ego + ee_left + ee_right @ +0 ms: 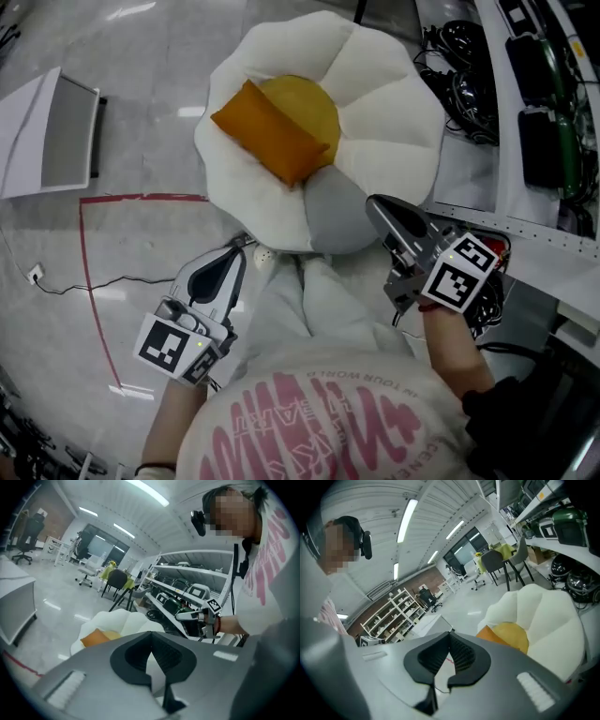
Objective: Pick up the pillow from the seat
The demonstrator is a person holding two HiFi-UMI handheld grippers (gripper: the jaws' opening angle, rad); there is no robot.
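An orange pillow (270,131) lies across the yellow centre of a white flower-shaped seat (375,75). My left gripper (242,246) is shut and empty, low by the seat's near left edge. My right gripper (375,204) is also shut and empty, over the seat's near right edge beside a grey patch. Neither touches the pillow. In the left gripper view the pillow (96,637) and seat (117,620) show just beyond the closed jaws of the left gripper (151,641). In the right gripper view the pillow (490,633) sits ahead of the right gripper (450,637), on the seat (553,616).
A white cabinet (47,131) stands on the floor at the left, with red tape lines (89,272) and a thin cable (94,284) near it. White shelving with black cables and gear (469,84) crowds the right side. My legs are directly below the seat.
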